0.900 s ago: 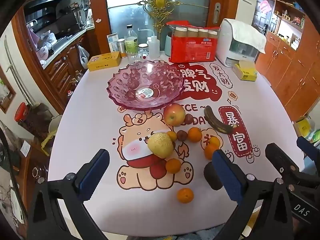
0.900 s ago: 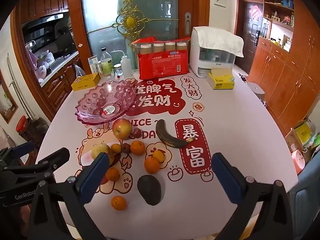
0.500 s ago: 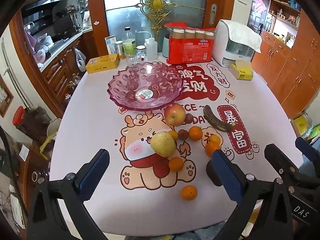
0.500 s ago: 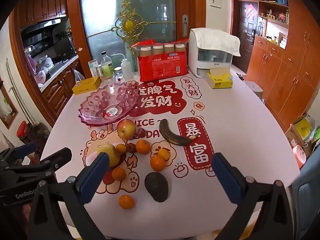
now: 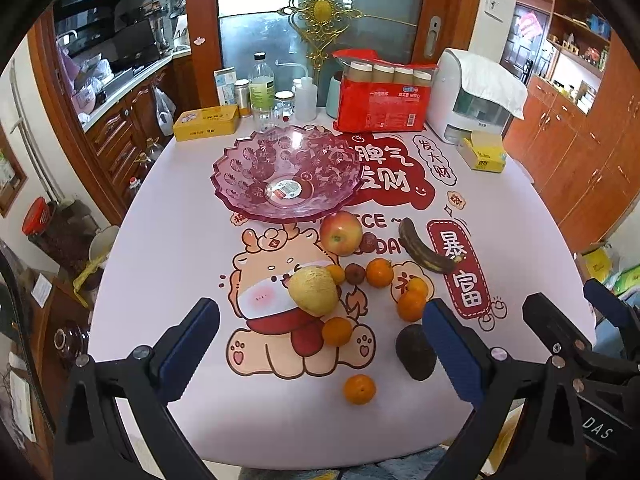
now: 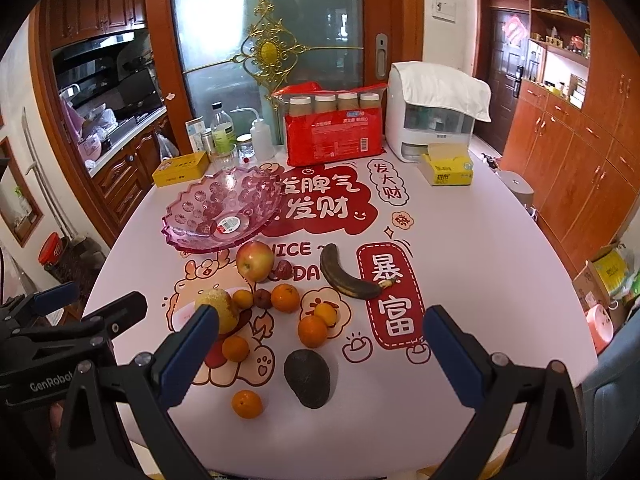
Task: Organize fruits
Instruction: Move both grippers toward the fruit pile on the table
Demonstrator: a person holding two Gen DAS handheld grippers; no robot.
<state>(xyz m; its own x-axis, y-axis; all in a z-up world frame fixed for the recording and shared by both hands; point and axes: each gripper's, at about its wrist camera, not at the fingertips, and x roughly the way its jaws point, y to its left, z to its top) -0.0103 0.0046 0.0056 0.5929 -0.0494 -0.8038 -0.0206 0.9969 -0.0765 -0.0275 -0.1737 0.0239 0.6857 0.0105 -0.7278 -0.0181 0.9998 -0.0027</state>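
Two handheld grippers are hovering over the near edge of a white table (image 5: 168, 248) printed with a cartoon animal and red Chinese characters. Both the left gripper (image 5: 320, 344) and the right gripper (image 6: 320, 344) are standing with blue-padded jaws spread wide, gripping nothing.

Sitting toward the far left of the table is a pink, faceted, transparent glass bowl (image 5: 286, 174), with no fruit in it; only a sticker is showing at its bottom. Everything else is lying in front of that bowl. Just before its near rim is resting a red-and-yellow apple (image 5: 341, 234), with a small dark-red round fruit (image 5: 369, 241) touching the apple's right side. Right of these is lying a blackened, overripe banana (image 5: 424, 252). Nearer the camera than the apple, a rough yellow pear (image 5: 313, 290) is sitting among several small oranges (image 5: 379, 272). Nearest the grippers, farthest from the bowl, a dark green avocado (image 6: 307, 378) and one lone orange (image 6: 247, 403) are lying apart.
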